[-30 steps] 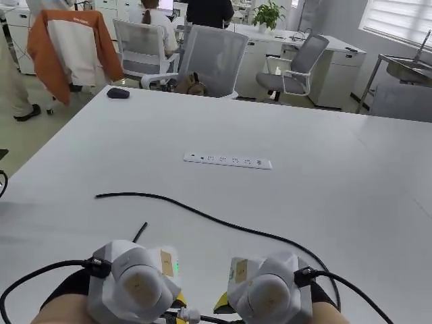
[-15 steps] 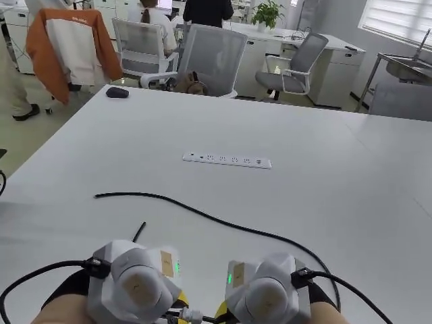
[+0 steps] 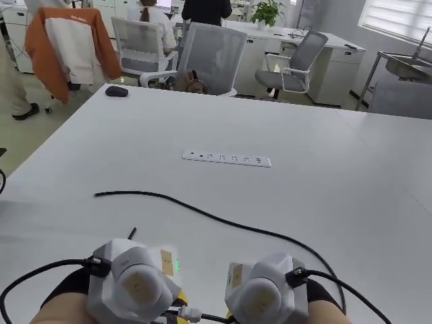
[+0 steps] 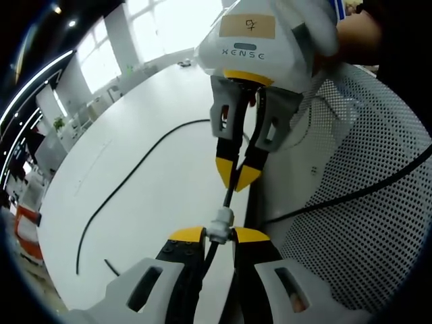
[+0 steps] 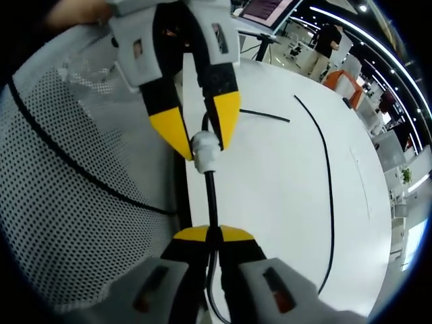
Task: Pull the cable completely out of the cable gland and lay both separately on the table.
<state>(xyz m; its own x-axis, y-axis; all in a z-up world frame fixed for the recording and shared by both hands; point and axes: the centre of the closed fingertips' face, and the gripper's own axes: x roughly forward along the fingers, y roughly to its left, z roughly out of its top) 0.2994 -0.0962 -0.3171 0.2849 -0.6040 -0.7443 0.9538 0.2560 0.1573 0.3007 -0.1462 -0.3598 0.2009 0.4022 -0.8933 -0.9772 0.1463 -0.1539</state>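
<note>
Left hand-held gripper (image 4: pixel 217 235) clamped on white cable gland (image 5: pixel 204 150), right hand-held gripper (image 5: pixel 208 235) pinched black cable (image 5: pixel 211 196) just beside it. Opposed grips apparently set for straight pull. Gland was held at near edge of bench (image 3: pixel 324 175), cable not yet out, slack trailing across bench.

Left gripper (image 4: pixel 219 235): bottom centre of its own view, jaws pinched on the cable gland (image 4: pixel 221 223).
Right gripper (image 5: pixel 206 234): bottom centre of its own view, jaws clamped on the cable (image 5: pixel 210 196).
Pose: tips face each other, close together, at the head view's lower edge.
</note>
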